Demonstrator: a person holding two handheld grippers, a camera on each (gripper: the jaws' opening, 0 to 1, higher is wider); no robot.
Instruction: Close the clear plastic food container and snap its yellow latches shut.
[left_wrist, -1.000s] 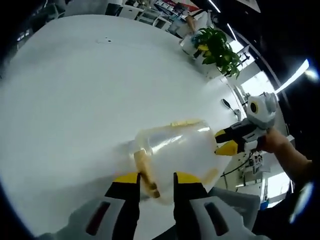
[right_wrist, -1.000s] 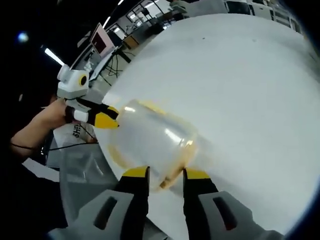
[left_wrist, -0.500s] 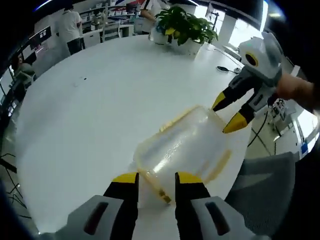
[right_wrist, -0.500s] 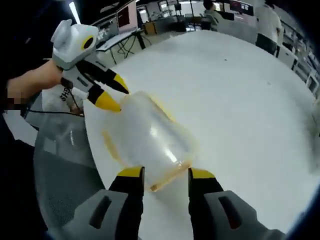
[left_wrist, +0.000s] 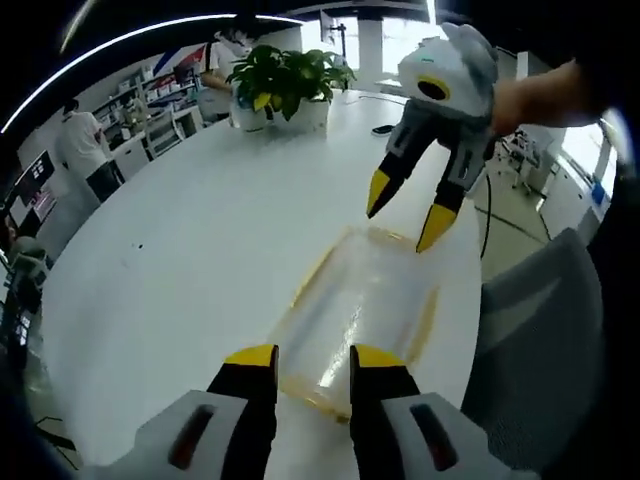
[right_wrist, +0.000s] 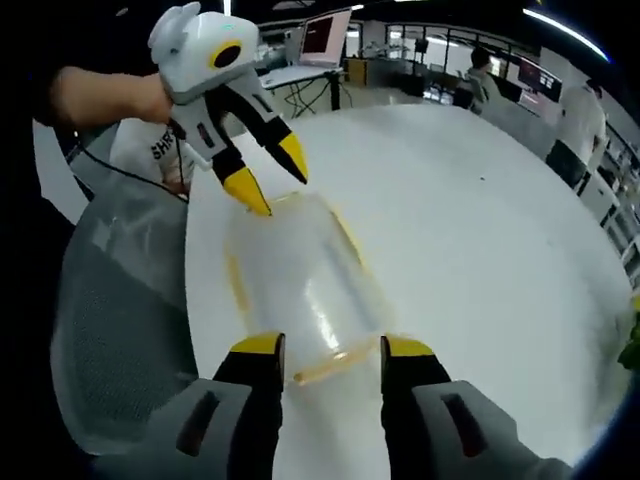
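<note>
Here the left claw (left_wrist: 300, 358) spreads its jaws at the container's (left_wrist: 355, 325) near short end on the white tabletop (left_wrist: 180, 250); its long axis runs away toward the right claw (left_wrist: 405, 212), also spread, above the far end, gripping nothing.

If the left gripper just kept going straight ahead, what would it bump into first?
Most likely the clear container, lying on the white table right beyond the left gripper; depth is hard to judge.
</note>
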